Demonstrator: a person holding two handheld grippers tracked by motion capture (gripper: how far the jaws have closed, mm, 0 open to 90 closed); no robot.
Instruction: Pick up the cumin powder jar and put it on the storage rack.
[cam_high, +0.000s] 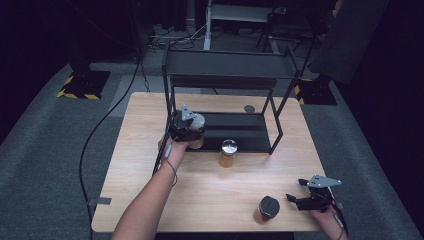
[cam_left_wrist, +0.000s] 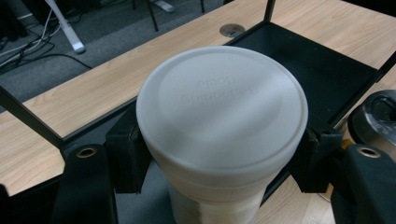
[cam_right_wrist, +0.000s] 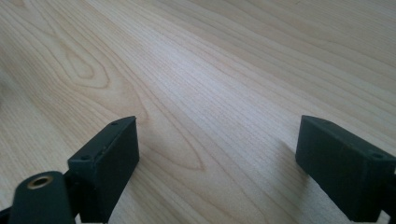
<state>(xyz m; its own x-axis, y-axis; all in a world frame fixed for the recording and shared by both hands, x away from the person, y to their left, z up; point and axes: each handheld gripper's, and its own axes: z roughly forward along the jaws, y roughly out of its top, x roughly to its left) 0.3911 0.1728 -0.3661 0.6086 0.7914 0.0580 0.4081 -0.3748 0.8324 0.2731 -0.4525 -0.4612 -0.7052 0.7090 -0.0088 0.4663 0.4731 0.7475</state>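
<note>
Right gripper (cam_high: 296, 191) sits idle at the near right table (cam_high: 210, 200) edge, jaws apart with nothing between them. The left gripper (cam_high: 192, 131) does the work: it's clamped on the white-lidded jar (cam_left_wrist: 219, 121), held upright right at the rack's (cam_high: 235, 131) bottom shelf front-left corner, shelf just beyond. Jar's pale, round, with a flat embossed lid.
</note>
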